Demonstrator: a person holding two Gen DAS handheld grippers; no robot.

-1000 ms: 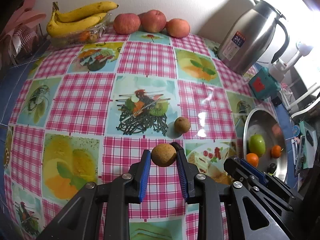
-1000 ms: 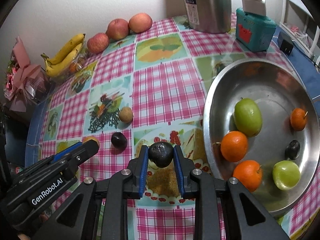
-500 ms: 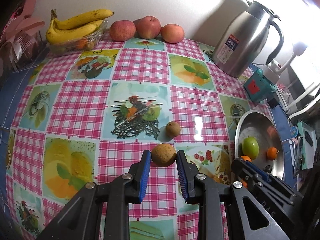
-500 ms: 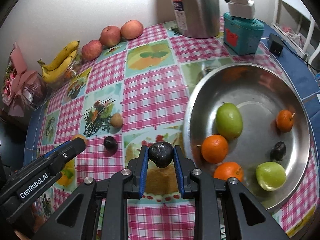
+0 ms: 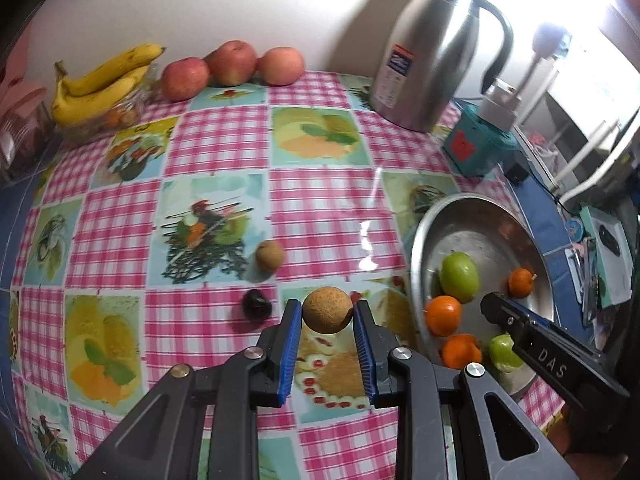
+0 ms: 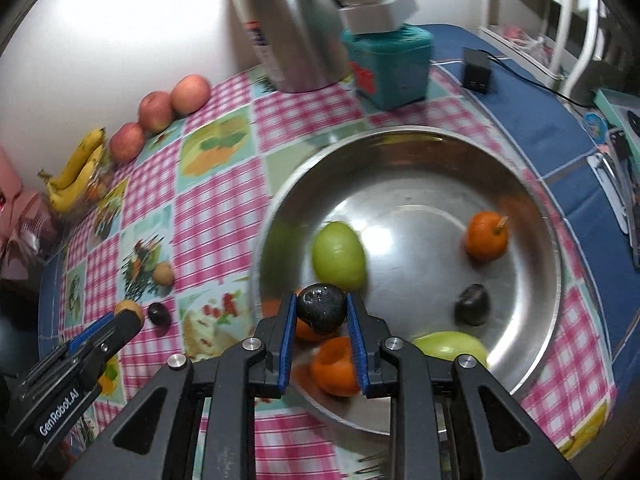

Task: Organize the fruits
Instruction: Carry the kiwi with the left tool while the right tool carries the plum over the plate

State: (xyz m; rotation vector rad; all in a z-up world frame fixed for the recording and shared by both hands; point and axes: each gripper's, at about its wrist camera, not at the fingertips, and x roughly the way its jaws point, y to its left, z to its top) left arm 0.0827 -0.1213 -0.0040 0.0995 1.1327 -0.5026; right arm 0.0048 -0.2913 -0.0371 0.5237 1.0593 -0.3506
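My left gripper point(image 5: 327, 314) is shut on a round tan fruit point(image 5: 327, 309) and holds it above the checked tablecloth, left of the steel bowl point(image 5: 476, 216). My right gripper point(image 6: 321, 312) is shut on a dark plum point(image 6: 321, 307) and holds it over the near left rim of the bowl point(image 6: 408, 140). The bowl holds two green fruits point(image 6: 339, 254), several oranges point(image 6: 486, 235) and a dark plum point(image 6: 473, 304). On the cloth lie a small tan fruit point(image 5: 270, 255) and a dark plum point(image 5: 256, 304).
Bananas point(image 5: 100, 84) and three apples point(image 5: 232, 62) sit along the far wall. A steel thermos jug point(image 5: 432, 48) and a teal box point(image 5: 478, 144) stand behind the bowl. A black adapter point(image 6: 476, 70) and clutter lie on the blue cloth at right.
Both grippers have moved right with their fruit. The right one went from over the cloth to over the bowl's rim. The left one drew closer to the bowl.
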